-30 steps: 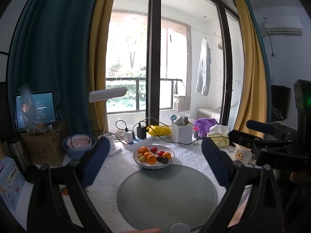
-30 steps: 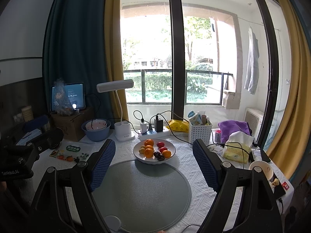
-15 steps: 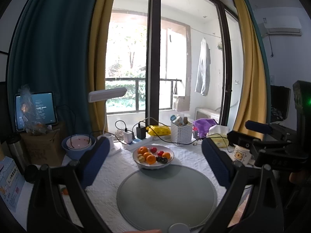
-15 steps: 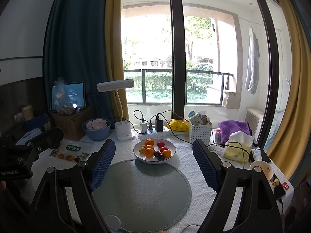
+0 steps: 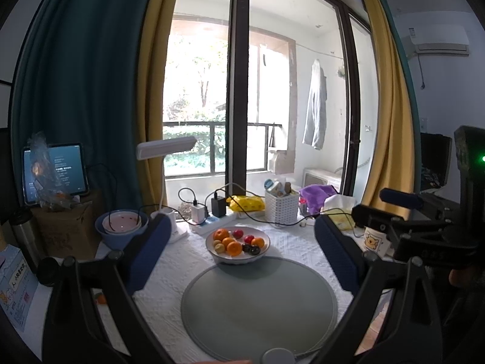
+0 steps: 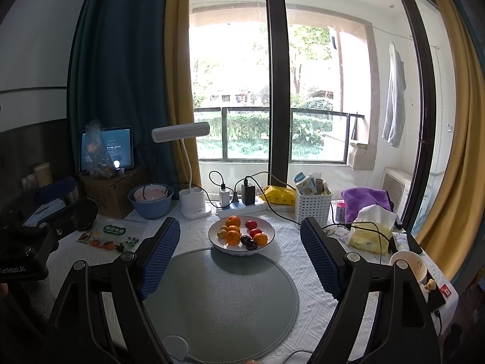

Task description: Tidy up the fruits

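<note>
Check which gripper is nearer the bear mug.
Right. The bear mug stands just outside the right gripper's right finger; the left gripper hangs across the round mat, on the blue bowl's side.

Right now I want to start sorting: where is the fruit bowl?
In both wrist views the white fruit bowl sits mid-table at the far edge of the round grey mat, just in front of the power strip.

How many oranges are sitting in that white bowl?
4 oranges in the bowl: one at the back left, one just in front of it, one nearest the camera, one on the right. More may be hidden underneath.
</note>
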`<state>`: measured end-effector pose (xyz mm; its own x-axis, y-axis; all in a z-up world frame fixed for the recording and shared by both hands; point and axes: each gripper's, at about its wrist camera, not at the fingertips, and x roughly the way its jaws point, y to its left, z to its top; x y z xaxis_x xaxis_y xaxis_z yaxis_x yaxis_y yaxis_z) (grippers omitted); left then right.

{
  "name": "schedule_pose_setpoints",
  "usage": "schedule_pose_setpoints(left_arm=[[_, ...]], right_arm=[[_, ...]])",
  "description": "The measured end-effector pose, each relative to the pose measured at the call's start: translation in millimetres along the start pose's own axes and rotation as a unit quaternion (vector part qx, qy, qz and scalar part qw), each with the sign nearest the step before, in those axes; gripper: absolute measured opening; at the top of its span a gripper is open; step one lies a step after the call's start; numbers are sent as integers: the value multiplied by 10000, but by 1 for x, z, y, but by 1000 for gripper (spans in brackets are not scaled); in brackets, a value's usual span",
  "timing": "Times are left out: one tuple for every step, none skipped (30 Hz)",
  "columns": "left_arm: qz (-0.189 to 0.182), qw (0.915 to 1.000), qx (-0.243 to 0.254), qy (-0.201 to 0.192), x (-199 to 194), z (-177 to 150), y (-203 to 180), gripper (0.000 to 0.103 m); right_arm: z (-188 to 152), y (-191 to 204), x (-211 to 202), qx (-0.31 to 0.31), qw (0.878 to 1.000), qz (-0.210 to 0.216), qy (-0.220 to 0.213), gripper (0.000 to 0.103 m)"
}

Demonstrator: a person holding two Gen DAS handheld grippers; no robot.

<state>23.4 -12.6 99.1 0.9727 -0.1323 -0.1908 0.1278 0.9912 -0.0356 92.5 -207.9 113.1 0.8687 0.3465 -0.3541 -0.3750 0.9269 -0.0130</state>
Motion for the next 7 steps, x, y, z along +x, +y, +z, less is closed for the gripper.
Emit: schedule_pose_setpoints(left_arm=[[0,10000,4,0,0,0,0,96],[-2,10000,5,-3,-1,0,-1,96],[-10,10000,1,-5,0,0,-1,96],[-19,10000,0,-5,0,0,-1,96],[-19,10000,3,-3,0,0,-2,96],[-19,10000,5,-2,0,0,-2,96],[-23,10000,5,1,0,0,-2,96]], right_arm=[[0,0,0,1,10000,-4,3,84],[0,0,0,2,10000,-3,4,84],[0,0,0,4,10000,2,2,84],[0,0,0,3,10000,4,1,84],[0,0,0,0,10000,5,5,84],[-1,0,1,-2,10000,6,11,84],[-1,0,1,0,10000,8,14,84]])
